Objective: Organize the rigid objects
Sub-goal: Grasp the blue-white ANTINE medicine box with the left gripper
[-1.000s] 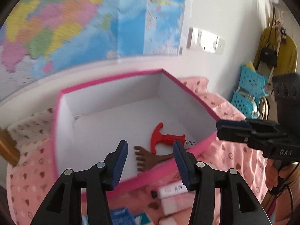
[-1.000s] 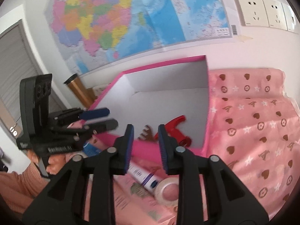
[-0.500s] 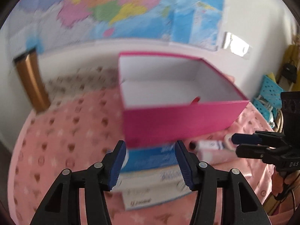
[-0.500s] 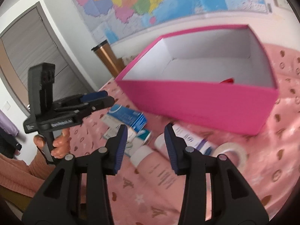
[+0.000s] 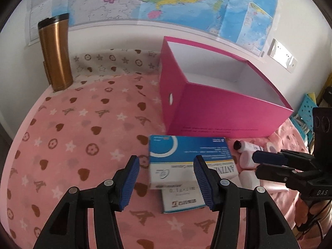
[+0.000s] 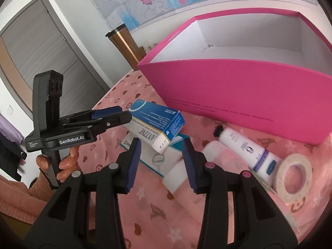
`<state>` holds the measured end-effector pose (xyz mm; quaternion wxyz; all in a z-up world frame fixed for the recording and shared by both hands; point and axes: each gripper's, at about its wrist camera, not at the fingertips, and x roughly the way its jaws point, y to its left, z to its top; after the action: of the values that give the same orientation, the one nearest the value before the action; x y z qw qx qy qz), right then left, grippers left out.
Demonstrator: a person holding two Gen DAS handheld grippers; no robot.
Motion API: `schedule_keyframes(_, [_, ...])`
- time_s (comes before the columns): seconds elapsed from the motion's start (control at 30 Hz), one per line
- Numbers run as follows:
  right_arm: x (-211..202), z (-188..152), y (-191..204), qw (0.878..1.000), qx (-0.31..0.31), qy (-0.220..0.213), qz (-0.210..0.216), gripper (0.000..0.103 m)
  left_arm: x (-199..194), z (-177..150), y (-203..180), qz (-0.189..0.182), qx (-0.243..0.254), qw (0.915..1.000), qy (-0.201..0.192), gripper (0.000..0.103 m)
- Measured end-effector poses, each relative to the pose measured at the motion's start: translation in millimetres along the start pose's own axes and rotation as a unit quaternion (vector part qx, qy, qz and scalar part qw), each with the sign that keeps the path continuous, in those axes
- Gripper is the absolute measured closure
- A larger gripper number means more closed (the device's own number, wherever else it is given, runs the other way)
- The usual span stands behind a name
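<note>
A pink box (image 5: 217, 112) with a white inside stands on the pink patterned cloth (image 5: 83, 137); it also shows in the right wrist view (image 6: 249, 87). In front of it lies a blue and white carton (image 5: 188, 155) on top of a second white carton (image 5: 180, 199); both show in the right wrist view (image 6: 157, 122). My left gripper (image 5: 166, 178) is open and empty just before the cartons. My right gripper (image 6: 161, 161) is open and empty above the cartons and a white bottle (image 6: 178, 174). A white tube (image 6: 247, 147) and a tape roll (image 6: 293, 176) lie to the right.
A copper tumbler (image 5: 56, 54) stands at the back left by the wall. A map (image 5: 166, 2) hangs on the wall. A blue basket (image 5: 307, 112) is at the far right. The right gripper appears in the left wrist view (image 5: 269, 164), the left gripper in the right wrist view (image 6: 112, 116).
Both grippers have pulled back and down from the box toward the items in front of it. The box's contents are now out of sight behind its front wall.
</note>
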<state>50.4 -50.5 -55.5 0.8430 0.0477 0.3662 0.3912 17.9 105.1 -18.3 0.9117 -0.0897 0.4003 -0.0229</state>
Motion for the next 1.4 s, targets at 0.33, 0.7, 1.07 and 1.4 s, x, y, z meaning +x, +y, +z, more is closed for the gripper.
schedule_keyframes(0.33, [33.5,13.5,1.9,1.0,-0.006,0.017,-0.01,0.06,7.2,-3.9,3.4,-0.028,0.0,0.9995,0.016,0.048])
schedule_keyframes(0.7, [45.1,17.5,-5.5,0.999,0.008,0.031,-0.019,0.06,7.8,-5.2,-7.6,-0.044,0.023,0.9985,0.025,0.05])
schedule_keyframes(1.07, [38.7,16.6,-5.1,0.999,0.007,0.023,-0.021,0.059,2.3,-7.0,-16.7,-0.049,0.026,0.9982,0.025,0.05])
schedule_keyframes(1.4, [6.4,14.8,0.0,1.0,0.0,-0.003,-0.017,0.059,-13.8,-1.5,-31.5,-0.065,0.044,0.9969,0.008,0.05])
